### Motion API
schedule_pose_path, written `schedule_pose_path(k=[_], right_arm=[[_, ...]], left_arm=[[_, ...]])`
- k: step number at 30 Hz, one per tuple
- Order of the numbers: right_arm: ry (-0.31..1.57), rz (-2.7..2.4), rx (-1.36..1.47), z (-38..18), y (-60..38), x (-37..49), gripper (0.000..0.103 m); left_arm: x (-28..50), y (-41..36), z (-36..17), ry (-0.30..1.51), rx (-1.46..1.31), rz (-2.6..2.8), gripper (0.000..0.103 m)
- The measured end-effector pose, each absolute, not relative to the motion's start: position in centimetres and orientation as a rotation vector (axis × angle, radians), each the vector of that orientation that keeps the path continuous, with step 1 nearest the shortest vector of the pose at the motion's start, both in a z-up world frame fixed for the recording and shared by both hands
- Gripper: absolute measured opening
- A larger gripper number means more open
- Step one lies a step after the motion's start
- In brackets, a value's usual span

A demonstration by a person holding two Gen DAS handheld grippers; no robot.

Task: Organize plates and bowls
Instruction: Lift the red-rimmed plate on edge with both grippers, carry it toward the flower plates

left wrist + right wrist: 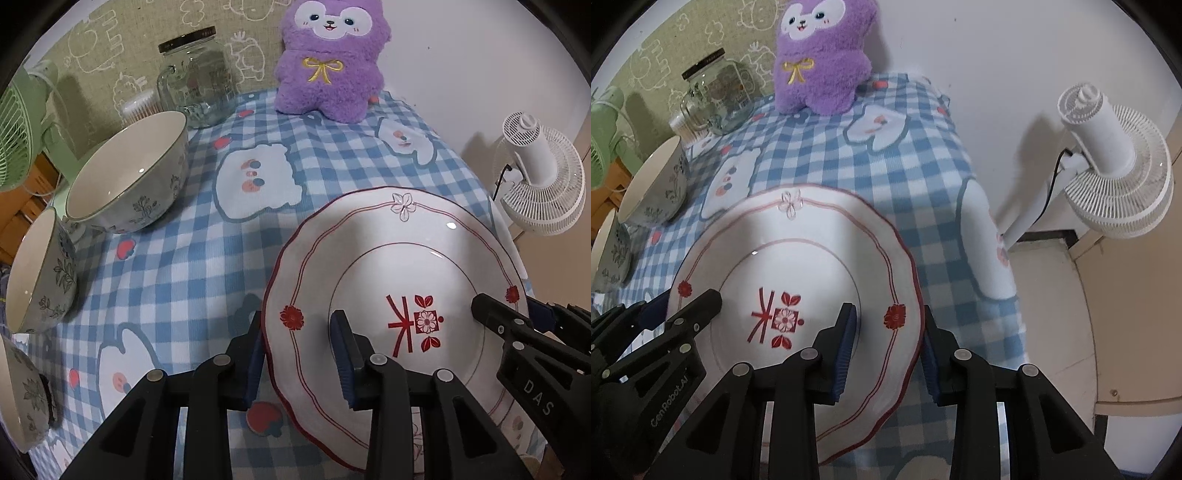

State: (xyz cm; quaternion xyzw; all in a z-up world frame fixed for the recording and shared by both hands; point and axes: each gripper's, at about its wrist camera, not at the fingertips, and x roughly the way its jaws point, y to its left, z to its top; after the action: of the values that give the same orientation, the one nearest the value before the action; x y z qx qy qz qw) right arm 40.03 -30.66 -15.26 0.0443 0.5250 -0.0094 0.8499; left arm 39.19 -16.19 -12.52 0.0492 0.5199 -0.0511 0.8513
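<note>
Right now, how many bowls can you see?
3, all along the tablecloth's left side: the far bowl near the glass jar, the middle bowl, and the nearest bowl, partly cut off. More may be hidden.

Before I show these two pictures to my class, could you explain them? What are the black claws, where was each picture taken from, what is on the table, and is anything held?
The black claws are two-finger grippers that a person holds, one in each hand. Each carries a camera looking along its fingers, so one picture comes from the left gripper and one from the right gripper.

Both grip the same red-trimmed plate, one on each side of its rim.

On the checked tablecloth stand three floral bowls; the largest bowl sits furthest back. Behind are a glass jar and a purple plush toy. A white fan stands beside the table.
</note>
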Motion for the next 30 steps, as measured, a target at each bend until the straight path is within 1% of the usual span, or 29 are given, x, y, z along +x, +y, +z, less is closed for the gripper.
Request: schedule_pose_path(k=[13, 16, 30], right_arm=[[1.106, -0.018, 0.115, -15.4, -30.9, 40.8, 0.036], [1.102, -0.017, 0.108, -15.5, -30.9, 41.0, 0.036], [1.09, -0.022, 0.101, -14.7, -30.4, 40.3, 0.036]], left_arm=[[40.6, -16.6, -12.6, 1.078, 0.117, -0.114, 0.037], [41.0, -16.7, -12.7, 1.068, 0.126, -0.118, 0.039], [39.7, -16.6, -11.9, 1.069, 0.144, -0.098, 0.037]])
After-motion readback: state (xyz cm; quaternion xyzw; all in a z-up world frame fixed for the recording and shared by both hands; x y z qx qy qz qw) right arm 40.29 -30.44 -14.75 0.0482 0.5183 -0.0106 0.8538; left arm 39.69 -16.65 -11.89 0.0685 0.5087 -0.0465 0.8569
